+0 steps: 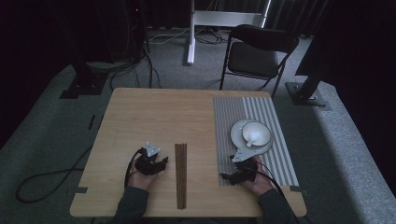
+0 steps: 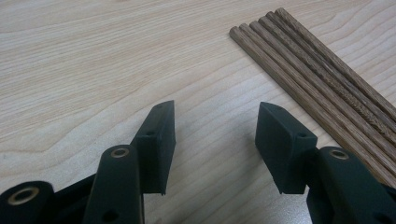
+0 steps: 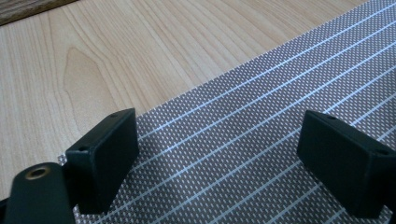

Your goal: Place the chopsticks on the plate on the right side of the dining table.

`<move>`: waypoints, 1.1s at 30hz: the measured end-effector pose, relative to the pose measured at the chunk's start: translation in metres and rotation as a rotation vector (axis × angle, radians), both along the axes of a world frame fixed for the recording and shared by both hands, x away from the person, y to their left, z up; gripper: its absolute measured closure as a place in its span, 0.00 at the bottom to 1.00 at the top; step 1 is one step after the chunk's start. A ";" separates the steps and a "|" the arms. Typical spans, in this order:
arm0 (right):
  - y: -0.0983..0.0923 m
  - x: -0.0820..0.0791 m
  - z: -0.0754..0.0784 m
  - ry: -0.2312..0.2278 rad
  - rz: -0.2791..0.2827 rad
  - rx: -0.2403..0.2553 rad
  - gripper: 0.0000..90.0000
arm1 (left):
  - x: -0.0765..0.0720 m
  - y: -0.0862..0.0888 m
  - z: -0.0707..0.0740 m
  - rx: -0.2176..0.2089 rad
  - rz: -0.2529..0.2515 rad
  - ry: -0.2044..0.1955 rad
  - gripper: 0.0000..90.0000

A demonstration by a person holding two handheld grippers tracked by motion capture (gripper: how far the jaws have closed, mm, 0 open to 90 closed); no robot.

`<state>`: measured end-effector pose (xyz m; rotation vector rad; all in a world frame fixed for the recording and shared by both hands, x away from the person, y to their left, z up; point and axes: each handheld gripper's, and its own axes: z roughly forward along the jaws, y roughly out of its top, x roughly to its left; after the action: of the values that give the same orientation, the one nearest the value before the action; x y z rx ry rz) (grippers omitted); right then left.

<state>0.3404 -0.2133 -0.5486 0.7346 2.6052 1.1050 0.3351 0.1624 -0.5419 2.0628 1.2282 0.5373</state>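
High view: wooden sticks [image 1: 180,175] lie bundled on the counter [image 1: 140,112] between the left claw [image 1: 156,163] and right claw [image 1: 233,173]; a bowl [image 1: 256,133] on a plate [image 1: 239,135] sits on the striped mat [image 1: 280,154], well apart.

Left gripper view: the claw [image 2: 215,126] gapes empty just beside the sticks [image 2: 322,88], probably light, stiff and rollable; one is best pinched mid-length.

Right gripper view: the claw [image 3: 219,154] is spread empty over the mat [image 3: 261,102].
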 end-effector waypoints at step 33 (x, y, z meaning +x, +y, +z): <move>0.000 0.000 0.000 0.003 -0.001 0.000 0.13 | -0.023 -0.001 0.013 -0.054 -0.009 -0.005 0.63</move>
<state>0.3405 -0.2133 -0.5486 0.7381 2.6066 1.1045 0.3125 0.1616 -0.5294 2.0199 1.2175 0.5000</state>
